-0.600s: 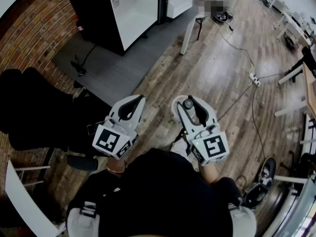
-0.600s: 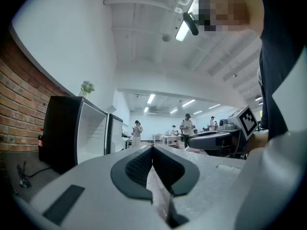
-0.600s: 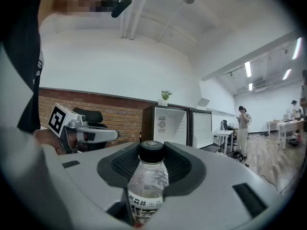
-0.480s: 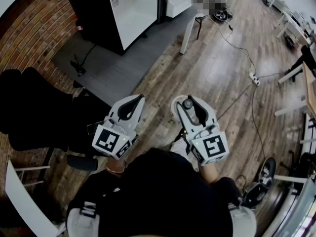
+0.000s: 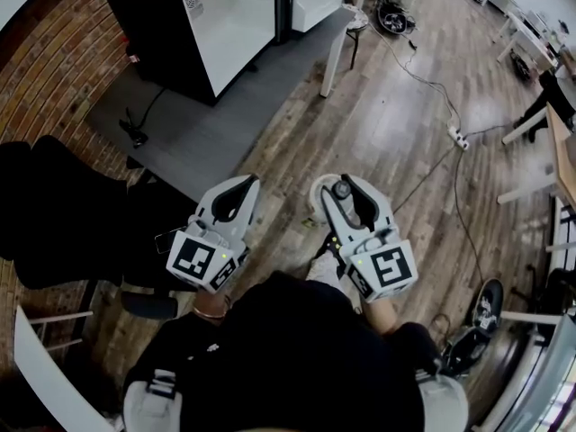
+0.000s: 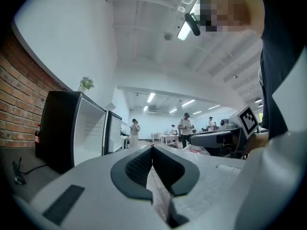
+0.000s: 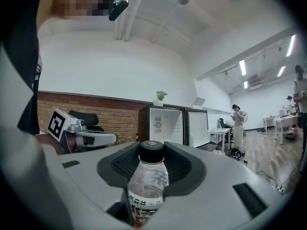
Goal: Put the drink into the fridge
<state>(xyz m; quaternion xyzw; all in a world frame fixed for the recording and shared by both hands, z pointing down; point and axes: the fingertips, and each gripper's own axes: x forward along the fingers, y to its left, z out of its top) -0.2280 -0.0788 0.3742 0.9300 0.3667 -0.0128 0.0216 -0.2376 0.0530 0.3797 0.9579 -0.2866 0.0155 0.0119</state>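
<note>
- Drink bottle [image 7: 146, 183] is a clear plastic one with a black cap [image 7: 151, 150] and a white label with printed characters. It sits right between the jaws of the right tongs [image 5: 340, 187].
- Those tongs are clamped on it. The dark ribbed pads press in from both sides, and the bottle keeps the jaws fairly wide apart.
- In the right gripper view the bottle stands upright in the grip, with the cap up about level with the jaw tips.
- From the head view you mostly see the round cap just inside the jaw tips. The whole thing is held in the air over the wooden floor [image 5: 405, 142], in front of the person's body.
- Meanwhile the left tongs [image 5: 236, 192] hang just beside the right ones at about the same height, clear of the bottle. Their jaws are closed tip to tip with nothing between them.
- As for the fridge [image 5: 225, 25], it's a black box with a white front. It stands by the brick wall [image 5: 54, 70] on a grey mat [image 5: 198, 115], well apart from the bottle, ahead and off to the left of both tongs.
- A white power strip [image 5: 462, 140] with its cable lies on the floor off to the right.
- A few people [image 6: 184, 127] stand far back in the room in the left gripper view.
</note>
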